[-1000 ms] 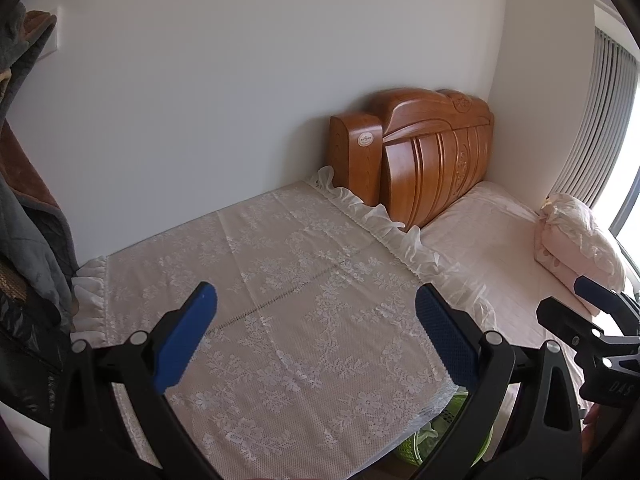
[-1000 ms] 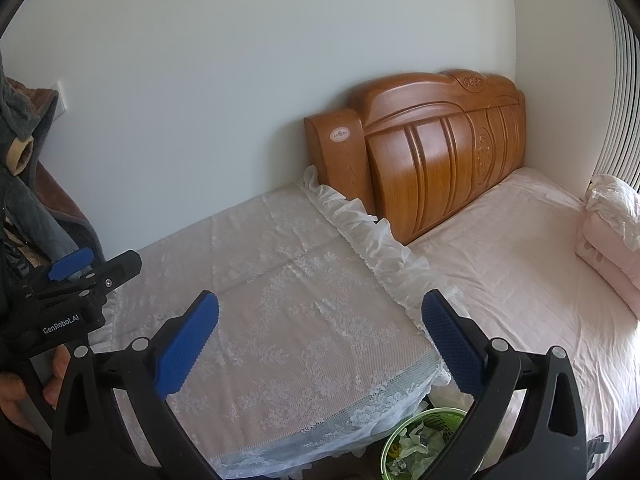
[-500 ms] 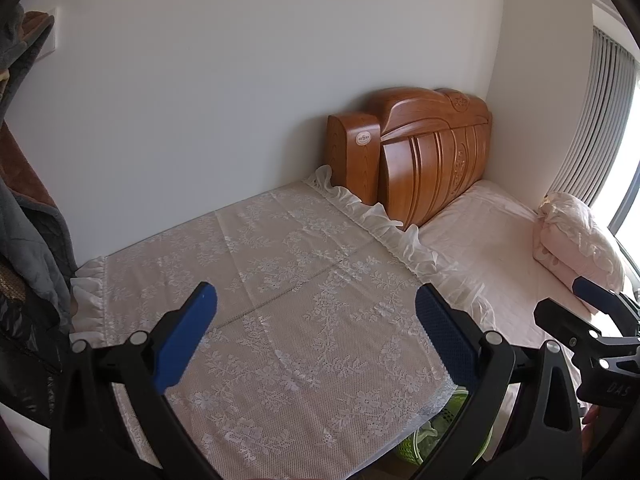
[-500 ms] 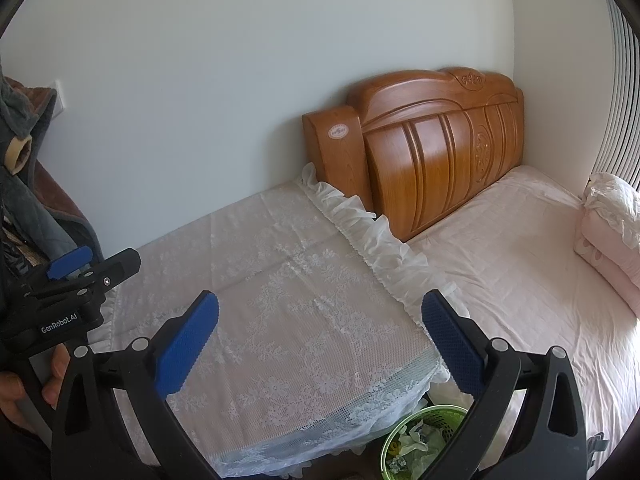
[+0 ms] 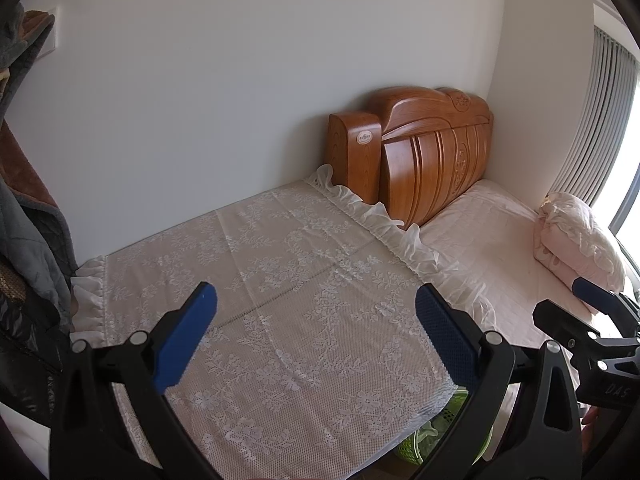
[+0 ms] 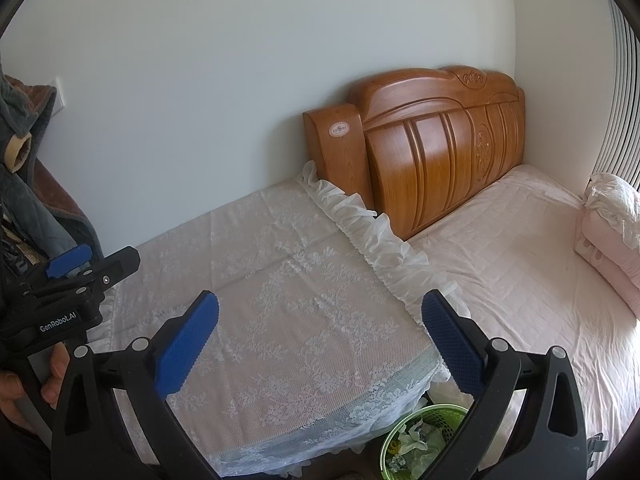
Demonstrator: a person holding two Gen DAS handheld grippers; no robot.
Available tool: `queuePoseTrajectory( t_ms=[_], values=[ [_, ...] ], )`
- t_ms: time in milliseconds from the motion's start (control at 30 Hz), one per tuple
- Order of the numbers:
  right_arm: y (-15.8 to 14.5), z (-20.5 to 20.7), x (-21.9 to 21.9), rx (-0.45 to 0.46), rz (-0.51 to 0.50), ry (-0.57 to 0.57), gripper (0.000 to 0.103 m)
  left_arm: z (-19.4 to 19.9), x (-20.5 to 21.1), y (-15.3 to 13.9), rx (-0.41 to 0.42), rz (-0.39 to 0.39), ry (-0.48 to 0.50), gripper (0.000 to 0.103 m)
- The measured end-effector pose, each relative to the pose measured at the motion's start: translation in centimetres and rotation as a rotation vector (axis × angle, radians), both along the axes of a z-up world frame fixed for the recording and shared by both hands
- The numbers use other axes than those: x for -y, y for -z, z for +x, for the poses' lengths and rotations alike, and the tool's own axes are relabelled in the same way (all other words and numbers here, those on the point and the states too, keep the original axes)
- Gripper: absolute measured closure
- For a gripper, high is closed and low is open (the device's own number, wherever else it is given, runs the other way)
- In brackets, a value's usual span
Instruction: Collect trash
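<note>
The bed [image 6: 520, 264] in pink sheets fills the room from three o'clock outward, its carved wooden headboard [image 6: 436, 140] against the far wall at one o'clock. Beside it at twelve o'clock stands a desk under a white lace cloth [image 6: 288, 300], and no litter shows on that cloth or on the sheets. Tucked at the desk's near corner, at five o'clock, sits the green trash basket [image 6: 424, 440], crumpled paper already inside.

The left gripper [image 5: 316, 336] and the right gripper [image 6: 320, 336] both hover over the lace, jaws spread wide and holding nothing.

From where I stand, this looks like a search step. It would go best by sweeping both cameras slowly toward the floor round the basket, where the cloth's hem hides things, and keeping the jaws clear of the lace, which would snag easily.
</note>
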State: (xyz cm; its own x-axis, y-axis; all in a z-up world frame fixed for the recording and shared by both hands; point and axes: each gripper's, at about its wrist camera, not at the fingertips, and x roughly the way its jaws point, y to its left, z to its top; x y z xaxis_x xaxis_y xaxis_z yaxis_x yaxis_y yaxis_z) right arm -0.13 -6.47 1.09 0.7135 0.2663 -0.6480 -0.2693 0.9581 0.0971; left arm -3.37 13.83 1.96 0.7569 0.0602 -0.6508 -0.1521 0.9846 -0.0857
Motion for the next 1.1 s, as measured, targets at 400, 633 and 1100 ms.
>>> queuePoseTrajectory(
  t_ms=[400, 633, 1100],
  values=[
    [0.29, -0.09, 0.06, -0.004, 0.000, 0.001, 0.002, -0.08, 0.01, 0.29, -0.008, -0.001, 0.005, 0.008],
    [0.47, -0.10, 0.17, -0.006, 0.001, 0.003, 0.002, -0.03, 0.04, 0.30, 0.004, 0.013, -0.008, 0.008],
    [0.75, -0.10, 0.08, -0.022, -0.002, 0.000, 0.002, 0.32, 0.37, 0.64, -0.020, 0.028, 0.004, 0.008]
  ],
)
